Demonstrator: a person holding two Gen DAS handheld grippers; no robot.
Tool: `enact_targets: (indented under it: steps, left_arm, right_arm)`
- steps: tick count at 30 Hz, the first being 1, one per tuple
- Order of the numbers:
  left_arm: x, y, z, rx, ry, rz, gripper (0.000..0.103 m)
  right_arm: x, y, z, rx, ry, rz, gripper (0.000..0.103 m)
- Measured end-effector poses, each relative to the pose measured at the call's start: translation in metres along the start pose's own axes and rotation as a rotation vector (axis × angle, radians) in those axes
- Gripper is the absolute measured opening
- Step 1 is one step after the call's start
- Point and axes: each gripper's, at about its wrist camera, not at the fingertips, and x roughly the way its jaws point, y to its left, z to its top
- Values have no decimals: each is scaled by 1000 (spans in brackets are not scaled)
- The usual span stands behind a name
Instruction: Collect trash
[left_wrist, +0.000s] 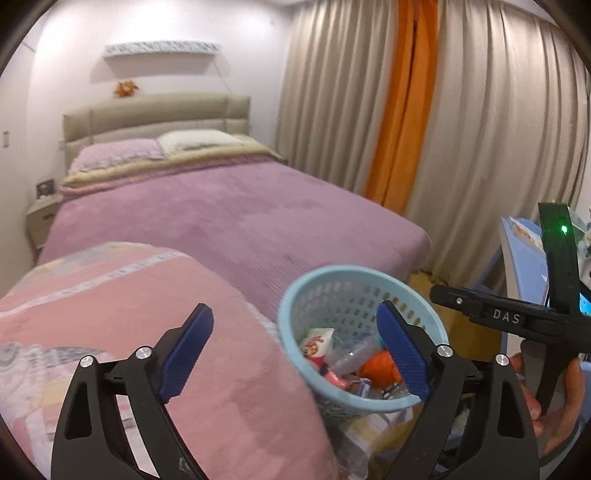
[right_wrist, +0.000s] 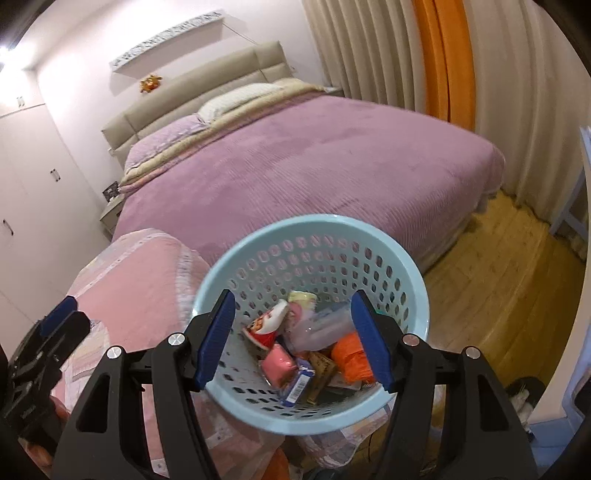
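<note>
A pale blue perforated basket (left_wrist: 354, 295) (right_wrist: 314, 254) stands beside the foot of the bed and holds trash: a red-and-white wrapper (right_wrist: 264, 326), a clear plastic bottle (right_wrist: 321, 328), an orange bag (right_wrist: 351, 354), a pink packet (right_wrist: 279, 369) and a blue-and-white carton (right_wrist: 299, 384). My right gripper (right_wrist: 294, 306) hangs over the basket's mouth, open, with nothing between its blue pads. My left gripper (left_wrist: 295, 332) is open too, straddling the basket's left rim and the pink quilt, and holds nothing. A hand (left_wrist: 554, 398) grips the right tool's handle.
A bed with a purple cover (right_wrist: 314, 166) fills the middle. A folded pink quilt (left_wrist: 129, 314) lies left of the basket. Beige curtains (left_wrist: 480, 147) with an orange strip run along the right. There is wooden floor (right_wrist: 498, 288) to the right, and a nightstand (left_wrist: 40, 218) and a wardrobe (right_wrist: 37, 184) to the left.
</note>
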Motion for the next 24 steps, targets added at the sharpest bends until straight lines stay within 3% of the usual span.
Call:
enact_targets:
  steps: [7, 14, 17, 19, 24]
  left_arm:
    - [-53, 21, -10, -15, -103, 157, 93]
    - [-79, 37, -22, -5, -214, 304, 93]
    - [-79, 36, -40, 64, -336, 478, 96]
    - [-69, 41, -46, 73, -324, 525, 96]
    - [-53, 64, -57, -5, -272, 511, 96]
  right_arm:
    - [-31, 35, -25, -110, -167, -36, 62]
    - [-48, 49, -43, -133, -293, 6, 62]
    - [-51, 56, -46, -159, -321, -7, 62]
    - [-51, 61, -49, -177, -340, -29, 65]
    - [-45, 73, -54, -199, -362, -100, 70]
